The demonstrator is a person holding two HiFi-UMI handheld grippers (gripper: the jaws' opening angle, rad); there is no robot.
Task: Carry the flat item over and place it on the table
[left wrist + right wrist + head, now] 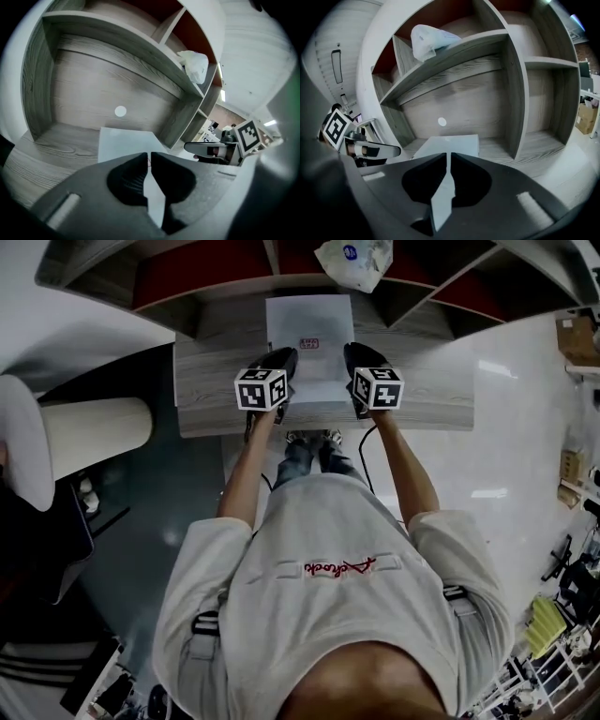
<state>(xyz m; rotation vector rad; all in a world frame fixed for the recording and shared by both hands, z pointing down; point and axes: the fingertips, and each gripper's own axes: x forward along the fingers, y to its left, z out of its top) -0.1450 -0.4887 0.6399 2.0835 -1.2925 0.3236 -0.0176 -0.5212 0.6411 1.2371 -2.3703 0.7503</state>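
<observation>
The flat item (309,338) is a pale grey-white sheet with a small red mark, over the bottom board of a wooden shelf unit (422,399). My left gripper (287,358) is shut on its near left edge and my right gripper (352,354) on its near right edge. In the left gripper view the sheet (124,142) runs edge-on between the closed jaws of the left gripper (149,157). The right gripper view shows the same: the sheet (452,143) is pinched in the right gripper (449,157). Whether the sheet touches the board I cannot tell.
A crumpled white plastic bag (354,261) lies on the shelf above. Upright dividers (514,93) stand to the sheet's right. A white dot (120,111) marks the back wall. A cream cylinder (94,432) sits at the left. Clutter (562,615) lines the glossy floor's right side.
</observation>
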